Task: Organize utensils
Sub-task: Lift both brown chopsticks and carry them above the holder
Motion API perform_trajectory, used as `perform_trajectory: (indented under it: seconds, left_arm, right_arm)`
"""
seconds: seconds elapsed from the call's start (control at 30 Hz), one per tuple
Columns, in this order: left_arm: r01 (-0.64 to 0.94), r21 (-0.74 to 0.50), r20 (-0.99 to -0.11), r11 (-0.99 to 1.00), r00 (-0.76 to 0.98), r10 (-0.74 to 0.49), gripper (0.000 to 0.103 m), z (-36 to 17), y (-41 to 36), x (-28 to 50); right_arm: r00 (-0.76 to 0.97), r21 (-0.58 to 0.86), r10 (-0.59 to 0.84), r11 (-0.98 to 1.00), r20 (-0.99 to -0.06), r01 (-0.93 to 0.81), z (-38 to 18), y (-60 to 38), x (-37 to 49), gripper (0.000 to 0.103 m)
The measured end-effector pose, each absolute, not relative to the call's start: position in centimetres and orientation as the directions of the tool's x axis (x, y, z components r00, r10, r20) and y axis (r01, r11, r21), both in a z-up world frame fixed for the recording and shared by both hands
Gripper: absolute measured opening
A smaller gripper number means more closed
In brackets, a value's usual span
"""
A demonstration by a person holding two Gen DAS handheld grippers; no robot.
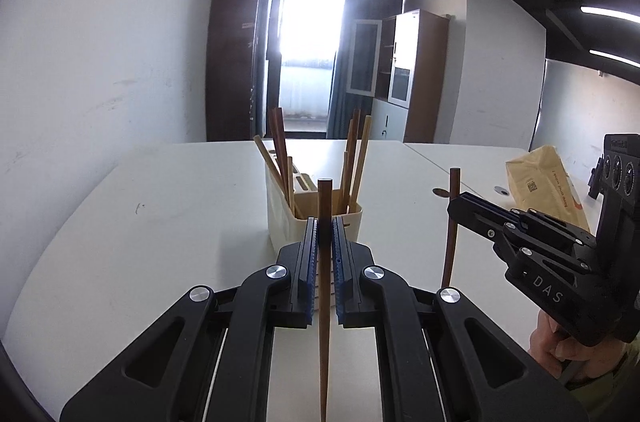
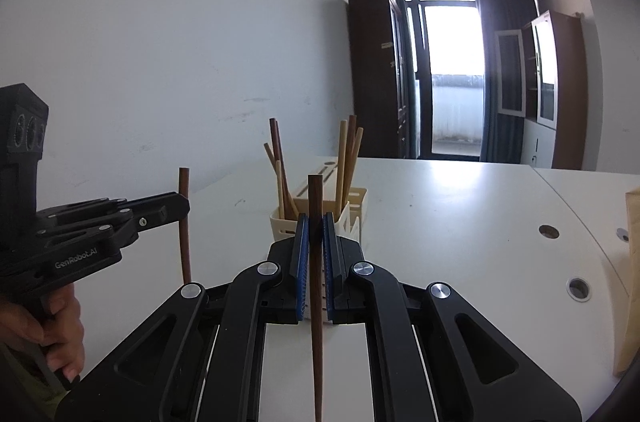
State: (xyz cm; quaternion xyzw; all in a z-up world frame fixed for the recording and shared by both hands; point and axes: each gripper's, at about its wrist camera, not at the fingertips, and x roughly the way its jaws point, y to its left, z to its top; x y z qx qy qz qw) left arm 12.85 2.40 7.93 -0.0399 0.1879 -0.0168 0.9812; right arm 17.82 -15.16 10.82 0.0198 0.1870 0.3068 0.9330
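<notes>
My left gripper is shut on a dark brown chopstick, held upright, thick end up. It also shows in the right wrist view with its chopstick. My right gripper is shut on a second dark brown chopstick, also upright; it shows in the left wrist view with its chopstick. A cream utensil holder stands on the white table just beyond both grippers, with several light and dark chopsticks standing in it. It also shows in the right wrist view.
The white table runs to a white wall on the left. A tan paper package lies on the table at the right, seen also at the right wrist view's edge. Round cable holes sit in the tabletop.
</notes>
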Motion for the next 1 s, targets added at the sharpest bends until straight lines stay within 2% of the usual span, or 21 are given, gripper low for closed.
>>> perform_trajectory:
  seconds: [0.37,0.67,1.0]
  left_arm:
    - [0.023,-0.067,-0.302,0.998,0.952,-0.042,0.007,10.7,1.6,13.1]
    - [0.039,-0.054,-0.211,0.998,0.976,-0.050,0.007,14.0,1.3,13.3]
    - [0.043,-0.059,-0.150,0.997,0.987,-0.051,0.007,14.9,1.6,14.2]
  right_arm:
    - [0.769,0.131,0.568,0.820,-0.294,-0.557,13.5,-14.8,18.7,0.008]
    - [0.774,0.109,0.579,0.813,-0.255,-0.572,15.3,-14.3,19.9,0.008]
    - [0.786,0.115,0.590,0.807,-0.185,-0.579,16.3,-14.3,21.2,0.008]
